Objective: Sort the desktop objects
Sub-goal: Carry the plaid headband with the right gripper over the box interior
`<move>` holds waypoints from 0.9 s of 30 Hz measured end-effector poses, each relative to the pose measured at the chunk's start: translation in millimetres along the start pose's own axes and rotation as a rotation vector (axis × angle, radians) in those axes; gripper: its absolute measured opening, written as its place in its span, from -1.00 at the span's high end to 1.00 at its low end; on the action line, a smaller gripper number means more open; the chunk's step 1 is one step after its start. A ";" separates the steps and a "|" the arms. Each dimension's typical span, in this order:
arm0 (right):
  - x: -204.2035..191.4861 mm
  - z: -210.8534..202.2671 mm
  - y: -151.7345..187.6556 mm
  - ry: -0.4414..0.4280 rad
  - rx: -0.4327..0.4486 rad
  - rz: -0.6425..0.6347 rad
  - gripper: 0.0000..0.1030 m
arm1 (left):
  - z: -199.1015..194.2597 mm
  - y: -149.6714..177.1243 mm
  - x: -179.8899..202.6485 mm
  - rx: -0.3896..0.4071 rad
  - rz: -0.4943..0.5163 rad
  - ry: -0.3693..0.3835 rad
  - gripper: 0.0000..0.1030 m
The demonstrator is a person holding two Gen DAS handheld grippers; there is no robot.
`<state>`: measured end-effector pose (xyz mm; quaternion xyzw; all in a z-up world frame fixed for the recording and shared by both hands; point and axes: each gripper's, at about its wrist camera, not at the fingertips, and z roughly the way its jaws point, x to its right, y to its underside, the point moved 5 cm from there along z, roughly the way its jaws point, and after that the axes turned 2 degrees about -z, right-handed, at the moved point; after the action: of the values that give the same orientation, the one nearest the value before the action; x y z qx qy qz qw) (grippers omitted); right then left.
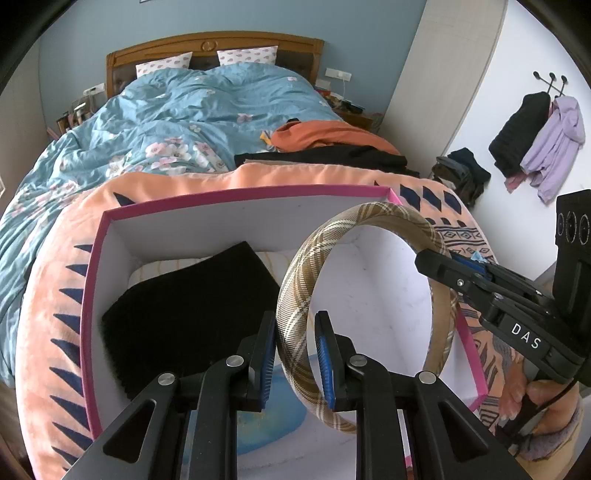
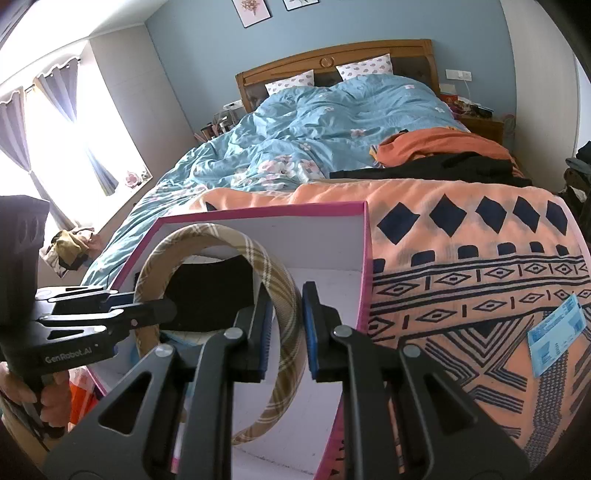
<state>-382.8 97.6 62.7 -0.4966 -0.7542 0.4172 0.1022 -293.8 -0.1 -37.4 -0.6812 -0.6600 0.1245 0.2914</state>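
Plaid headband clamped by L hand-held gripper & R hand-held gripper, both angled down, prob. over pink box.

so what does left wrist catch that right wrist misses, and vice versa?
Only left wrist: jackets on wall hooks, a clothes pile on the floor.
Only right wrist: the curtained window, framed prints, a blue card on the orange blanket.
Both: left hand-held gripper and right hand-held gripper each clamped on the plaid headband over the pink-edged box, black cloth inside, bed behind.
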 end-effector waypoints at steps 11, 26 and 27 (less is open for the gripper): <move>2.8 7.4 -2.5 0.022 -0.014 -0.006 0.65 | 9.8 -3.5 -3.1 -0.031 -0.004 -0.009 0.60; 7.6 39.7 -4.6 0.155 -0.137 -0.095 0.61 | 53.7 -11.2 -8.9 -0.148 -0.021 -0.046 0.60; 8.7 42.1 -4.4 0.167 -0.146 -0.106 0.60 | 56.6 -11.5 -9.7 -0.155 -0.031 -0.045 0.60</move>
<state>-413.9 82.0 37.0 -0.4953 -0.7966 0.3123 0.1502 -335.6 3.2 -78.3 -0.6884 -0.6845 0.0839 0.2246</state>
